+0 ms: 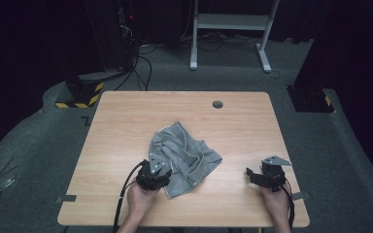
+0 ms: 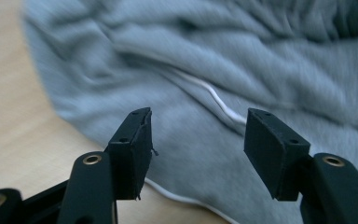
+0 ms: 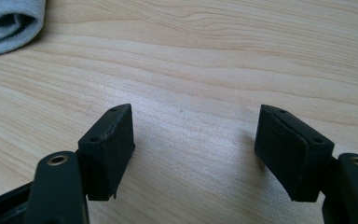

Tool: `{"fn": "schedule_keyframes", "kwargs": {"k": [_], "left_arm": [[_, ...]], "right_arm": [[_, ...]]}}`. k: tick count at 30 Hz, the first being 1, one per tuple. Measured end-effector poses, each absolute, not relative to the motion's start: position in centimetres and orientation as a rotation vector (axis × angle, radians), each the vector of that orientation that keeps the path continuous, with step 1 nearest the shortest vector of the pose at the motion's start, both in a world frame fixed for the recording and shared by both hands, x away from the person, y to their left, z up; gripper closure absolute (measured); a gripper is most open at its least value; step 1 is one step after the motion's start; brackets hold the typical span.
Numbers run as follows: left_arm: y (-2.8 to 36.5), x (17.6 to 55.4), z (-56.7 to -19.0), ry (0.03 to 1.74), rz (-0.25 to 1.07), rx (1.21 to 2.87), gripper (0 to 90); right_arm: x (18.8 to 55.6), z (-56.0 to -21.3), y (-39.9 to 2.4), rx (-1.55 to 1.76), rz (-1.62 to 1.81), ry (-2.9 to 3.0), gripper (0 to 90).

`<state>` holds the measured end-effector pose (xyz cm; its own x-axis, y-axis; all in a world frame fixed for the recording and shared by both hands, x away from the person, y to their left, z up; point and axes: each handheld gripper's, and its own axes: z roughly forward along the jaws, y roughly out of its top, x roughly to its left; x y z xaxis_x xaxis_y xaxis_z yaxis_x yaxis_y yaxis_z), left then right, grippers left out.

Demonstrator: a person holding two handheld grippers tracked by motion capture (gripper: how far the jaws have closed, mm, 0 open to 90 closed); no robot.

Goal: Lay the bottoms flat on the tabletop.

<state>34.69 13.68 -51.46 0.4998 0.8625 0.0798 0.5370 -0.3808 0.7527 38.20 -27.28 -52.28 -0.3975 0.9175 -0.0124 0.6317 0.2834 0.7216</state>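
A crumpled grey cloth (image 1: 184, 153) with a white-stitched hem lies in the middle of the wooden table (image 1: 126, 121). My left gripper (image 1: 154, 174) sits at the cloth's near left edge. In the left gripper view its jaws stand open (image 2: 198, 140) just above the grey cloth (image 2: 214, 60), with the pads not pressing on it. My right gripper (image 1: 267, 177) rests near the table's front right, apart from the cloth. Its jaws are open (image 3: 196, 140) over bare wood, and a fold of the cloth (image 3: 7, 21) shows at the top left of that view.
A round cable hole (image 1: 217, 104) sits near the table's far edge. Beyond the table stand a white desk frame (image 1: 230, 22) and a yellow-black striped base (image 1: 80, 97). Small tape pieces (image 1: 66, 198) mark the front corners.
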Motion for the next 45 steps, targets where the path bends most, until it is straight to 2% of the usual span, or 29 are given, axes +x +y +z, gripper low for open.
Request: {"fn": "schedule_keyframes", "kwargs": {"k": [13,14,18,19,22,29,39,40,45], "left_arm": [[13.9,35.0,-52.6,1.186,0.585,2.026,36.9],[13.9,35.0,-52.6,1.185,0.582,2.025,36.9],[13.9,35.0,-52.6,1.181,0.576,2.025,35.7],[13.9,35.0,-52.6,1.18,0.575,2.025,35.5],[13.9,35.0,-52.7,1.179,0.573,2.025,35.0],[13.9,35.0,-52.6,1.175,0.567,2.031,33.9],[13.9,35.0,-52.6,1.174,0.568,2.032,33.7],[13.9,35.0,-52.6,1.174,0.567,2.032,33.7],[13.9,35.0,-52.6,1.173,0.568,2.032,33.7]], "right_arm": [[38.1,-52.3,-27.1,1.381,0.902,2.139,28.2],[38.0,-52.3,-27.0,1.379,0.902,2.14,29.2],[37.3,-52.1,-25.9,1.366,0.911,2.148,42.4],[37.2,-51.9,-25.5,1.363,0.901,2.17,43.0],[36.8,-51.3,-24.0,1.332,0.975,2.222,42.2],[35.4,-49.0,-17.5,1.073,1.11,2.376,37.4],[35.5,-49.9,-11.6,0.889,1.086,2.554,32.0],[35.6,-50.0,-11.3,0.89,1.082,2.555,33.0],[36.2,-50.4,-10.8,0.907,1.085,2.548,65.2]]}}
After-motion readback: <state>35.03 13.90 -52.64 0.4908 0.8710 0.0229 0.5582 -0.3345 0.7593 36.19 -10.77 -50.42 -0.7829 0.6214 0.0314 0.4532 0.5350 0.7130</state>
